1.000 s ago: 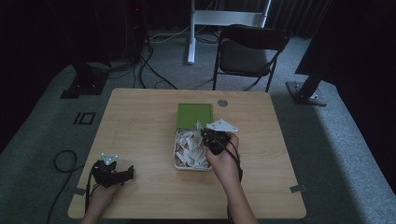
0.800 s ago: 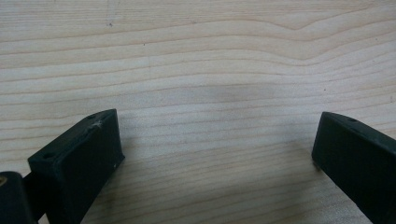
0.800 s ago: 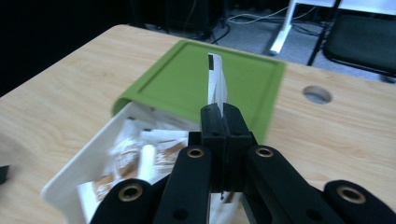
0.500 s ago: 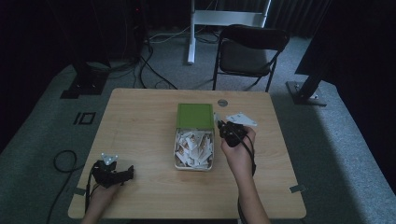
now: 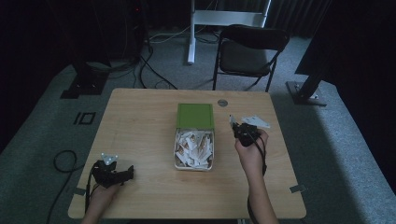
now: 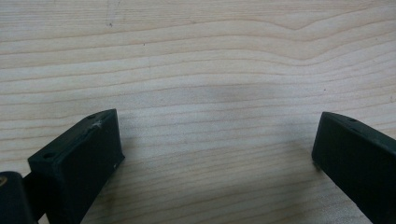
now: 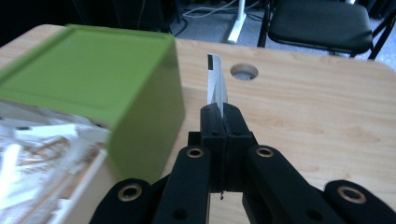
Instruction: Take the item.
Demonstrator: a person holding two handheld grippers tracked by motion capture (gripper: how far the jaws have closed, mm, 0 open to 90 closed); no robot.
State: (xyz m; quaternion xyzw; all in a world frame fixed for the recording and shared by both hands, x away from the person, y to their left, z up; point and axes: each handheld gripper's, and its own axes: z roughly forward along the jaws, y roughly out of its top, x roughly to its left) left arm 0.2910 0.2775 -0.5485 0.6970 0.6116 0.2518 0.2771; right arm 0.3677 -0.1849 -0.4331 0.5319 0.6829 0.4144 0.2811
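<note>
With my right gripper (image 7: 223,113) clamped on one packet (image 7: 216,84) just right of the tin (image 5: 194,163), I'm carrying it to the pile (image 5: 256,122); next comes lowering and letting go, while my left gripper (image 5: 122,174) rests open, empty.

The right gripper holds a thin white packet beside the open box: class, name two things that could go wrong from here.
1. The right gripper pinches the white packet only by its lower edge, with most of it standing free above the jaws, so it might slip or bend.
2. The green lid stands close beside those jaws; a sideways move could knock it and shift the box of packets.
</note>
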